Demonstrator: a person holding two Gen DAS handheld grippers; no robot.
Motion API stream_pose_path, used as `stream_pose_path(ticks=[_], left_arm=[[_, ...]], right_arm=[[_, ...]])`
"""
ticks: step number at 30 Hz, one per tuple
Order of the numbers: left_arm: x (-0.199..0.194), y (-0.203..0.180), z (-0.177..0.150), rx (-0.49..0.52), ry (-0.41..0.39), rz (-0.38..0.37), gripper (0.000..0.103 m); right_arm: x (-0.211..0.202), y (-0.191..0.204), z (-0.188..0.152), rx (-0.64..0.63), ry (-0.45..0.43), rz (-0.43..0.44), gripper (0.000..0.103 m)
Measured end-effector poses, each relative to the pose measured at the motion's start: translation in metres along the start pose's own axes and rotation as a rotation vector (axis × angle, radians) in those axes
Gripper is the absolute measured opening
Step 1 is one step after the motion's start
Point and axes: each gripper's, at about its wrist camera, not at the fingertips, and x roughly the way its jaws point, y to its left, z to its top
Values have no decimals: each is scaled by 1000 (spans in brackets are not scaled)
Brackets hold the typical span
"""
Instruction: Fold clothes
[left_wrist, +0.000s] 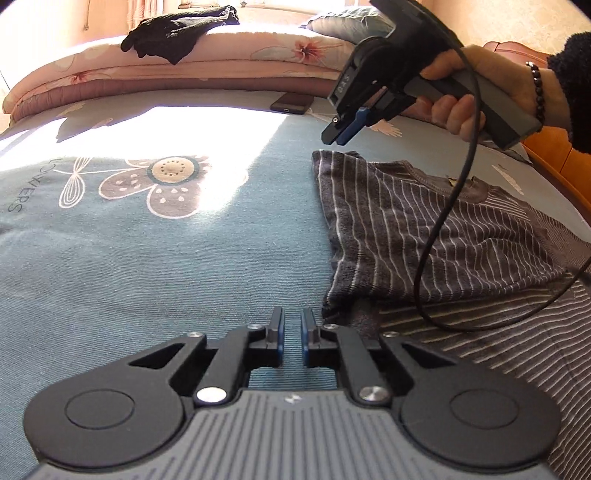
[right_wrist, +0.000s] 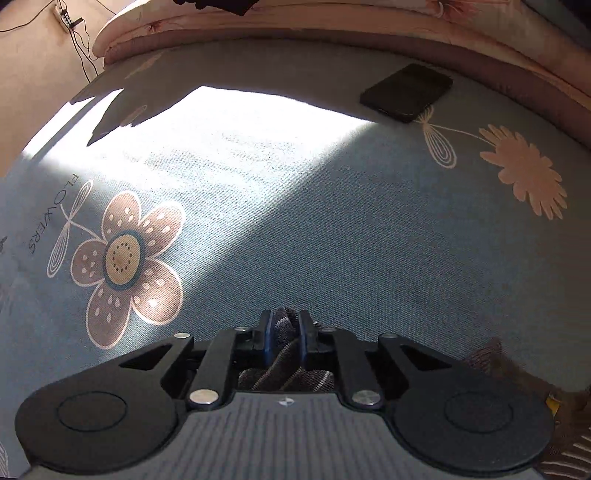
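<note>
Pinching a bunched fold of the striped shirt (right_wrist: 286, 354) between the blue pads, my right gripper (right_wrist: 285, 332) points steeply down at the bed; the cloth fills the narrow gap between the fingers, so I read this as a firm hold on one corner, kept for the coming fold. From my left wrist camera that same gripper (left_wrist: 341, 129) hangs just above the shirt's far corner (left_wrist: 424, 229), with my right hand (left_wrist: 458, 103) wrapped round its handle. My left gripper (left_wrist: 291, 334) is nearly pressed together with only blue sheet visible in the slit, nothing caught, just beside the shirt's near edge. Shirt lies partly folded on the floral bedsheet (left_wrist: 147, 258). A phone (right_wrist: 406, 92) sits well apart near the rolled quilt (left_wrist: 221, 48).
</note>
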Motion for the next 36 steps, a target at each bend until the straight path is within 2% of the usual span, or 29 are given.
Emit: stream_pose_path(ticks=[3,6,9,14,17,19,22,26,30,32,34,36], left_arm=[[-11,16,-2,-7,9,24,13],[-18,27,-2,-33,22,28,15],[-19,34,1,-92,28,-48,23],[-19,42,5,-206,4,-46,29],[-19,45,4,-232,1,-27,31],[-18,48,2,-256,5,-29,33],[-19,49,1,-256,11,-37,34],[-17,47,0,-226,11,-36,38],[-15,48,0,-234,14,-27,38],[-16,49,-1,-237,14,-24,39],[-15,50,-1,-239,20,-22,40],[-15,50,-1,-240,24,-21,40]], right_arm=[[-41,4,-27,-30,-33,59,17],[-59,11,-65,-20,34,167,15],[-58,33,-109,-29,109,206,15],[-49,77,-143,-42,152,248,15],[-45,103,-146,-106,136,179,15],[-36,110,-149,-101,146,147,16],[-18,113,-160,-114,208,78,15],[-22,106,-165,-64,190,91,15],[-38,109,-158,-11,110,73,16],[-46,112,-156,29,69,93,16],[-42,114,-156,66,70,102,17],[-32,113,-158,103,94,66,17]])
